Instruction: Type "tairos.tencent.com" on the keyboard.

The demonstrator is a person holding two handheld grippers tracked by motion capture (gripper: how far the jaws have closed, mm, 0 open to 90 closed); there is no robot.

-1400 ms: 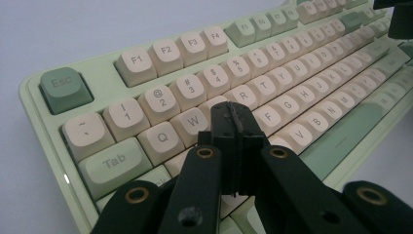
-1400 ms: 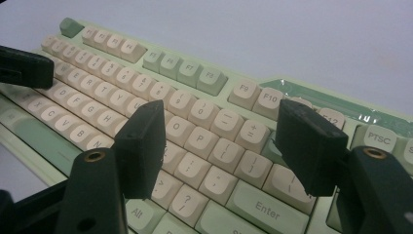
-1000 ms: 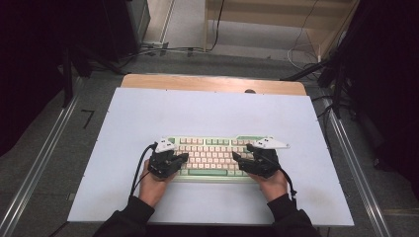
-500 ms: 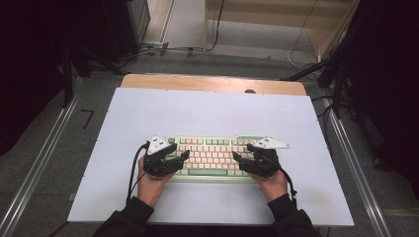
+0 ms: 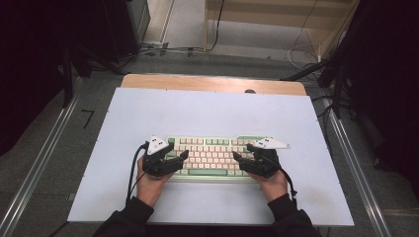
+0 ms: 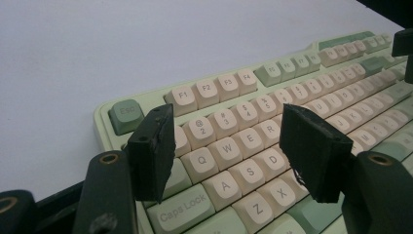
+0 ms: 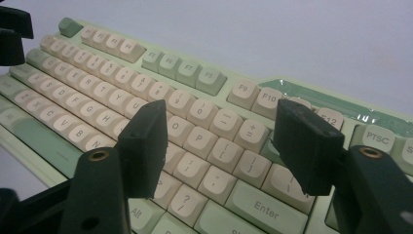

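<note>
Lying under both grippers, keyboard (image 5: pixel 210 157), jaws apart above keys

Both grippers are covering the keyboard (image 5: pixel 212 157) ends in the high view; key legends there are blurring, too small to read.
</note>
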